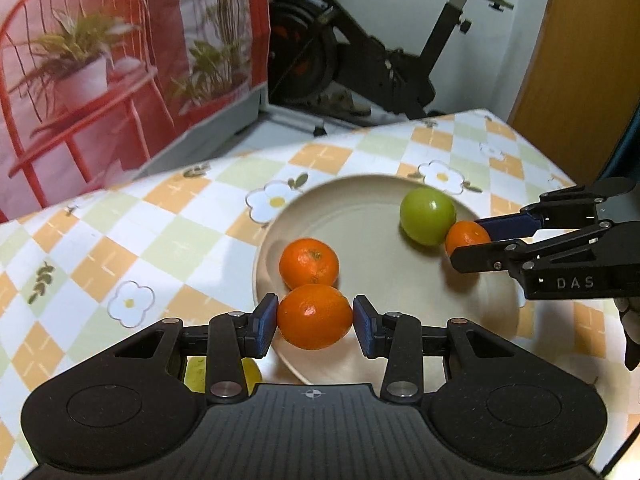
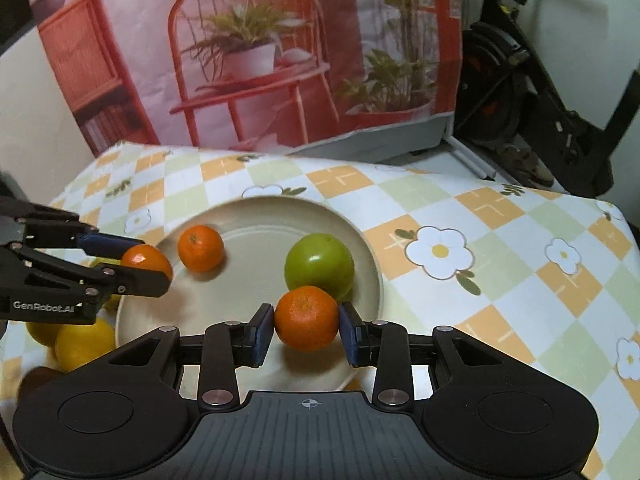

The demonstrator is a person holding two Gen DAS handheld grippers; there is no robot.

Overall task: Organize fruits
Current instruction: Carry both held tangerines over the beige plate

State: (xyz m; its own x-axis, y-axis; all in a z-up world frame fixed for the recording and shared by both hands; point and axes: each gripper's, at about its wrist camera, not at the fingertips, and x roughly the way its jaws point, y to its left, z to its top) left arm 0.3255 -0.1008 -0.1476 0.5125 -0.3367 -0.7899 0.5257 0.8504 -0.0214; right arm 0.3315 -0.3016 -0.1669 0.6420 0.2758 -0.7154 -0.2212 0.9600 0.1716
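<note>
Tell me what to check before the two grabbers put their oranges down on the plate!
1. Left gripper has its orange squeezed between both pads: ok.
2. Right gripper has its orange squeezed too: ok.
3. Bare room on the plate for both: ok, the middle is free.
4. Loose orange and green fruit out of the way: not ok, each held orange hangs close beside one of them.
5. Oranges already touching the plate: cannot tell.
6. Yellow fruits beside the plate not yet sorted: ok to leave for later.
</note>
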